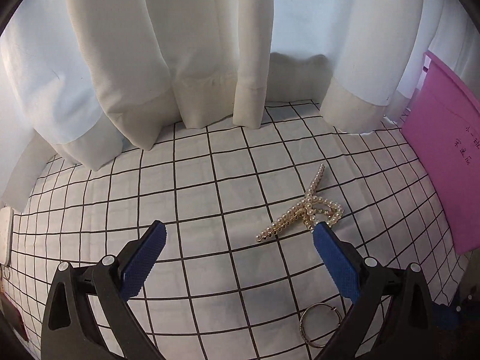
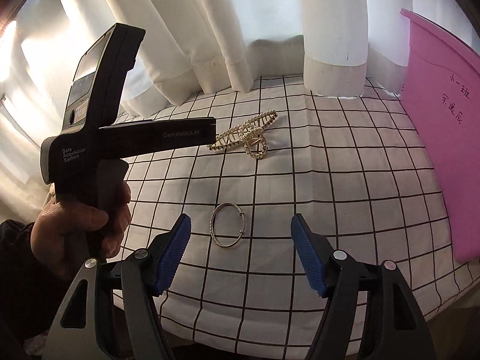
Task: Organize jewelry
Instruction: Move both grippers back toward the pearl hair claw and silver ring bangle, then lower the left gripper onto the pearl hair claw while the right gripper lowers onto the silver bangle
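Metal and thin, the bangle (image 2: 228, 224) lies flat on the checked surface (image 2: 345, 180), nearer than the hair clip (image 2: 247, 138), between the right gripper (image 2: 241, 250)'s wide, empty fingers (image 2: 175, 255); light, stiff and slippery, it looks best pinched across its rim.

Partly hidden and cut-off things
The bangle (image 1: 320, 324) is partly covered by the left gripper's arm; the pink folder (image 2: 444, 138) runs off frame; the white device (image 1: 6, 234) is cropped
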Demonstrator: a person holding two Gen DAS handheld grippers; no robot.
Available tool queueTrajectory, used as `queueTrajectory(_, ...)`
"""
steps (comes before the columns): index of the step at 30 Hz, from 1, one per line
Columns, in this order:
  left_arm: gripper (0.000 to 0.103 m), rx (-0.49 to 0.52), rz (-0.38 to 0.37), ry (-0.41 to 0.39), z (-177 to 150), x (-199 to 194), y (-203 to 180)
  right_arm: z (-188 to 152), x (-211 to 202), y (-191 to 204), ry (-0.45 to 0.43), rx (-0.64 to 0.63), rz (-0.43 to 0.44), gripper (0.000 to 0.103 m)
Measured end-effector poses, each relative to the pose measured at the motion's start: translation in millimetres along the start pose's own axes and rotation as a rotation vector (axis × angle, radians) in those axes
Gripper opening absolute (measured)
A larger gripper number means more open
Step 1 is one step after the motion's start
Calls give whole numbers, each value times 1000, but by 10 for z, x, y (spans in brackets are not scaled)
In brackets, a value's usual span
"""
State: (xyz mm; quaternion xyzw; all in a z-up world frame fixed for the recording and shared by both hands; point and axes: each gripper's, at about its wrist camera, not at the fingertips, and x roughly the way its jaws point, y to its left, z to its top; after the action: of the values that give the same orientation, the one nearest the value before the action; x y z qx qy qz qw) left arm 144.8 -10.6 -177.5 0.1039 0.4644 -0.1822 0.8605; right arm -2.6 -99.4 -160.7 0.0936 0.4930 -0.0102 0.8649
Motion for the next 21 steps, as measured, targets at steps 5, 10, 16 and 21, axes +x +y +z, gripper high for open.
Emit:
queueTrajectory(5, 97, 65, -27, 12, -50, 159, -49, -54, 198, 30, 20, 38, -21, 66)
queueTrajectory(10, 97, 60, -34, 36, -43, 323, -11, -86, 335, 95, 31, 43, -32, 66)
queueTrajectory(16, 97, 46, -47, 51, -17, 452, 10, -104, 529, 193, 58, 5, -78, 66)
queueTrajectory(21, 97, 61, -45, 66, 8, 545, -9, -86, 653, 243, 77, -39, -122, 66)
